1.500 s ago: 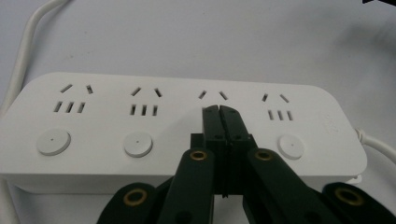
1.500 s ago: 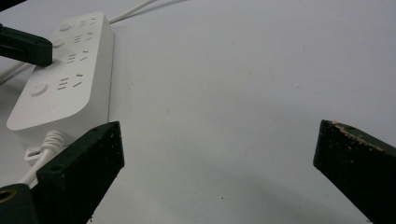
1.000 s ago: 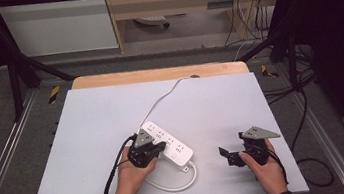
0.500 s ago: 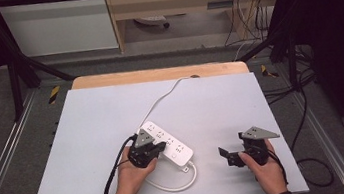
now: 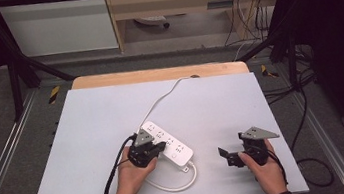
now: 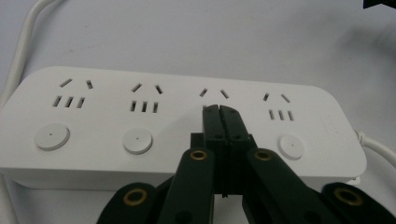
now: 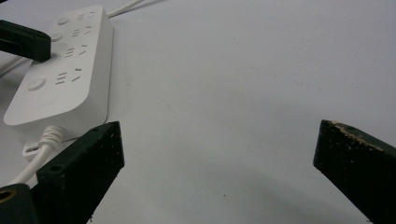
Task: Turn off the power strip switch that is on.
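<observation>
A pale grey tabletop (image 5: 89,138) with a wooden far edge carries a white power strip (image 5: 169,145) lying flat near its middle. The strip's white cord (image 5: 162,98) runs over the far edge, and a loop of it lies on the near side.

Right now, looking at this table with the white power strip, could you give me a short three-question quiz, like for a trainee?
1. True or false: the left hand-held gripper has its jaws pressed together over the power strip.
2. How many round buttons can you see on the strip in the left gripper view?
3. The right hand-held gripper is: A) open over bare table; B) shut on the white cord.

Key: 1 true; 2 three; 3 A.
</observation>
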{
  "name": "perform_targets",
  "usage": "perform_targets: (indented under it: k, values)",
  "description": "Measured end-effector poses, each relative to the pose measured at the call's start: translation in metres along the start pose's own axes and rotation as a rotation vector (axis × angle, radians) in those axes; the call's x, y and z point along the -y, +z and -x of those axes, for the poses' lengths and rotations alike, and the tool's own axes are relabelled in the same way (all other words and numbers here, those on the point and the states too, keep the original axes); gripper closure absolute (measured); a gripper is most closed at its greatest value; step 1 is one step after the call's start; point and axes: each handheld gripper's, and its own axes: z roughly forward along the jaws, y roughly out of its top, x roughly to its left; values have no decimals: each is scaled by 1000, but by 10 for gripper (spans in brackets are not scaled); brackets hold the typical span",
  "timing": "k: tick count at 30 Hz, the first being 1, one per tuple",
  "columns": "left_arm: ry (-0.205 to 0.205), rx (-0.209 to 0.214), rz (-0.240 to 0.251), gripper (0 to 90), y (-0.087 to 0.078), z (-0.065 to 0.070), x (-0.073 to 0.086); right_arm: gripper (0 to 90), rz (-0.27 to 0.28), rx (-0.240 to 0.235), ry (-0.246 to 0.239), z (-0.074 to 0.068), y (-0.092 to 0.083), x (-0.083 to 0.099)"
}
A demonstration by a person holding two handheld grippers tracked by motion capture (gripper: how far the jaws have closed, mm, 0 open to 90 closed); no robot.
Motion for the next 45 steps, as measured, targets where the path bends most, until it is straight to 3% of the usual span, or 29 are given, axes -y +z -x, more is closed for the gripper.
perform_targets:
  k: [43,45]
  values:
    - [-11,-13,-19,900,1,0,-2,25,-8,0,-3,-1,1,0]
    - [9,-19,-17,900,1,1,-1,25,-8,0,0,-1,0,0]
